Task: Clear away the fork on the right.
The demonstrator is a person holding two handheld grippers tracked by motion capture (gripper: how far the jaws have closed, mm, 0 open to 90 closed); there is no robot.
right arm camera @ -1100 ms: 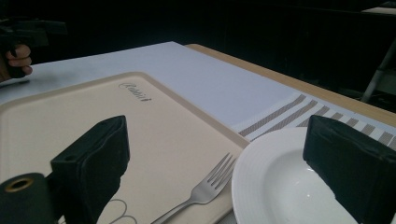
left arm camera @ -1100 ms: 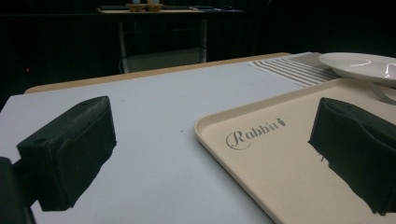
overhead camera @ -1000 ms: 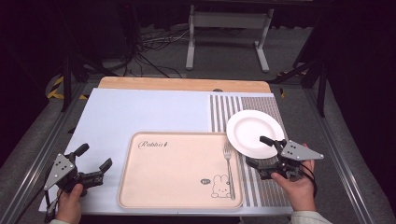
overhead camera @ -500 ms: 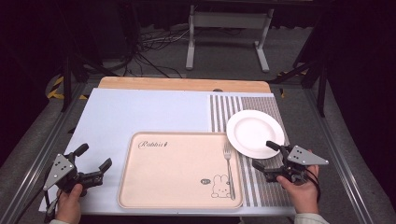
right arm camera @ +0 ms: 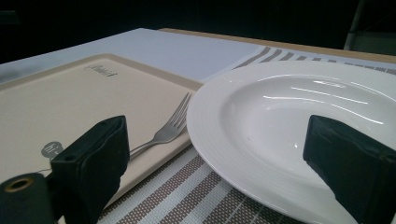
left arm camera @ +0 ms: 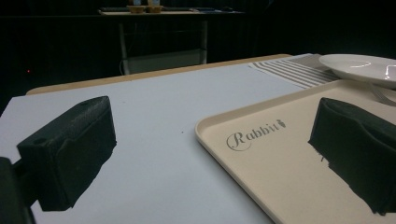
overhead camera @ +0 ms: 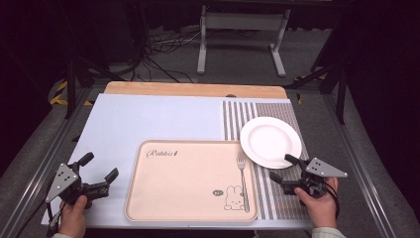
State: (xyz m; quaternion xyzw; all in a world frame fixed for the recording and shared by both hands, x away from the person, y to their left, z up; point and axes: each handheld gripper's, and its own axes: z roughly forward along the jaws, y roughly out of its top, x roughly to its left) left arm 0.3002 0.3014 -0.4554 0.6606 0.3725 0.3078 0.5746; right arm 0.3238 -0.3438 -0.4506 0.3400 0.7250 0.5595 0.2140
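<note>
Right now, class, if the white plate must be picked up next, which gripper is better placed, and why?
The right gripper. Its open jaws already sit at the near rim of the white plate. The left gripper, also open, sits at the table's far left, with the beige tray between it and the plate.

Wooden table (overhead camera: 163, 89): pale sheet (overhead camera: 148, 119), striped mat (overhead camera: 233, 116), beige tray (overhead camera: 188, 183).
</note>
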